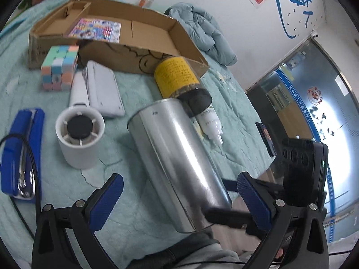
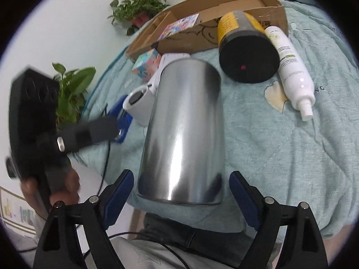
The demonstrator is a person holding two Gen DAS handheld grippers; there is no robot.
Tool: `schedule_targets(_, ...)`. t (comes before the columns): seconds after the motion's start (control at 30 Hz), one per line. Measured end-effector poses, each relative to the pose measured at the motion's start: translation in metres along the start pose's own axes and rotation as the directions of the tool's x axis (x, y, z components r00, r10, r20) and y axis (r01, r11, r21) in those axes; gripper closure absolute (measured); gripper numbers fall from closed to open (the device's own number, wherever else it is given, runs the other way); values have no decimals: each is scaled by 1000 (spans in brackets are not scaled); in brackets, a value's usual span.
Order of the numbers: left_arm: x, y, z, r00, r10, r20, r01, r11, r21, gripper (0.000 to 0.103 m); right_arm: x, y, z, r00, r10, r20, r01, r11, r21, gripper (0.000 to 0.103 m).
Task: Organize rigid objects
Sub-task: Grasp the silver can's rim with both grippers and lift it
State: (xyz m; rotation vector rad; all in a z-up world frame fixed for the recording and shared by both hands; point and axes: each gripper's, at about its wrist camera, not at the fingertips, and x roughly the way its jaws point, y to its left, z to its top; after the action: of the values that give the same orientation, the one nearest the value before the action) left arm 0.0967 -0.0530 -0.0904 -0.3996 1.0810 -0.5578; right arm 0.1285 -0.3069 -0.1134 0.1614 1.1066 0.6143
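A shiny metal can (image 2: 181,130) lies lengthwise on the pale green quilt (image 2: 280,148), its near end by the bed's edge. My right gripper (image 2: 180,186) straddles that near end with its blue pads close to both sides, a thin gap showing on each side. My left gripper (image 1: 181,192) stands open wide over the same can (image 1: 175,157) and touches nothing. Beyond the can are a yellow-labelled jar with a black lid (image 1: 177,76), a white spray bottle (image 1: 211,121), a white cylinder (image 1: 79,139), a pastel puzzle cube (image 1: 60,67) and a blue stapler (image 1: 22,152).
An open cardboard box (image 1: 145,35) at the back holds a colourful packet (image 1: 96,30). A white flat device (image 1: 103,89) lies beside the cube. A crumpled blue jacket (image 1: 202,29) sits by the wall. Potted plants (image 2: 74,89) stand left of the bed. A black cable (image 1: 33,161) crosses the stapler.
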Motion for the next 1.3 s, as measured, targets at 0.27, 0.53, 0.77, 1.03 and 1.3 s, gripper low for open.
schedule_targets(0.27, 30, 22, -2, 996, -75, -45, 70, 992, -104, 6, 31, 10, 16, 995, 42, -89, -48, 996, -72, 16)
schedule_targets(0.53, 49, 40, -4, 994, -71, -83, 57, 986, -158, 10, 57, 50, 14, 991, -68, -118, 41, 976, -216, 14)
schedule_targets(0.77, 49, 41, -3, 996, -60, -62, 51, 989, -138, 12, 65, 54, 13, 987, -100, -129, 70, 974, -216, 13)
schedule_targets(1.03, 37, 20, -4, 1000, 28, 4, -28, 999, -34, 15, 66, 56, 15, 988, -112, -108, 89, 975, -204, 14)
schedule_targets(1.3, 24, 4, 16, 999, 29, 38, -30, 999, 22, 16, 52, 60, 29, 990, -135, -34, 126, 974, -187, 15)
